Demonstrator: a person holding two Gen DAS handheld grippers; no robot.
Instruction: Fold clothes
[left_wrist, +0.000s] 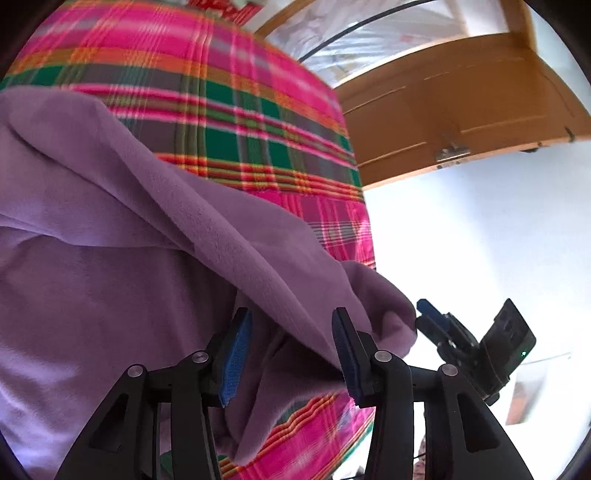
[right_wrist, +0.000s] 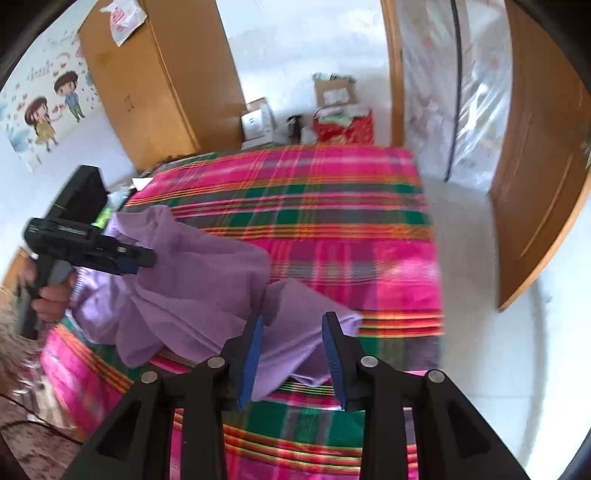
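While both grippers gape, purple garment (right_wrist: 192, 280) seemingly slips onto plaid bedspread (right_wrist: 332, 229).

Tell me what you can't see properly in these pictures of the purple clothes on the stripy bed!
- What kind of garment the purple cloth is: bunched up in both views, and cut off by the left edge in the left wrist view.
- The bedcover beneath it: hidden by the cloth.
- The hand gripping the left tongs: mostly hidden behind the handle, at the blurred edge of the right wrist view.
- The boxes beyond the bed: labels too small.
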